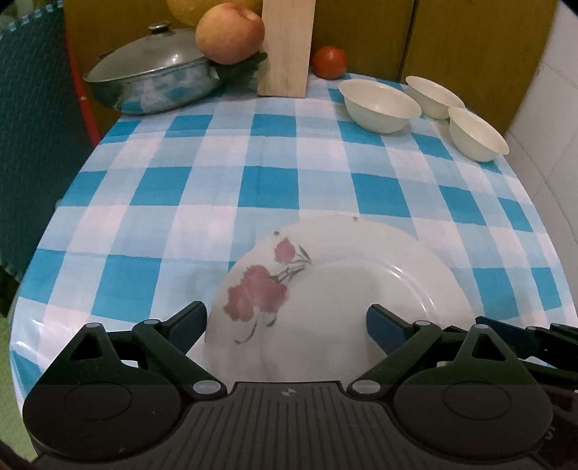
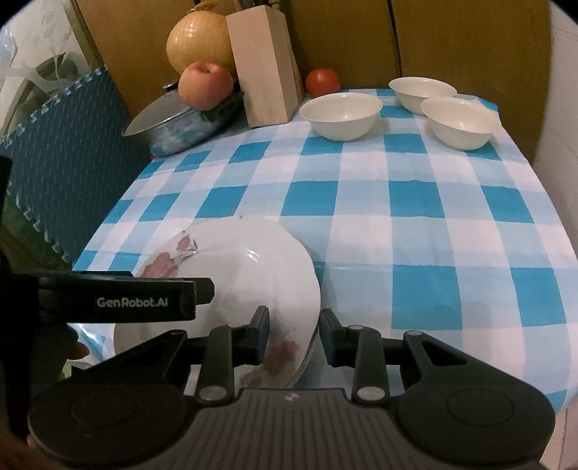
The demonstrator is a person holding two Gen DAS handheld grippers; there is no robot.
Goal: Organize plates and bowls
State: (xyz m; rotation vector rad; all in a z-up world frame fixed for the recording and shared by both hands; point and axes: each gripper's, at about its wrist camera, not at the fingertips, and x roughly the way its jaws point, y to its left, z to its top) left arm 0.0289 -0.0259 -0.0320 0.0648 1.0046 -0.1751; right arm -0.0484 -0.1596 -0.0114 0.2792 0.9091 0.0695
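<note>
A white plate with pink flowers [image 1: 336, 289] lies near the front edge of the checked table; in the right wrist view [image 2: 245, 274] it looks like the top of a small stack. My left gripper [image 1: 287, 323] is open, its fingers wide on either side of the plate's near part. My right gripper [image 2: 294, 334] is partly closed around the plate's right rim, one finger over the plate and one outside it, with a gap still showing. Three cream bowls [image 1: 379, 105] [image 1: 431, 95] [image 1: 477, 133] stand apart at the back right, also seen in the right wrist view [image 2: 341, 114] [image 2: 421, 94] [image 2: 458, 123].
A lidded pot [image 1: 155, 83] with an apple [image 1: 229, 34] on its handle stands at the back left. A wooden knife block [image 1: 287, 47], a tomato [image 1: 328, 61] and a pumpkin [image 2: 198, 43] line the back. A blue foam mat [image 2: 68, 152] stands at the left edge.
</note>
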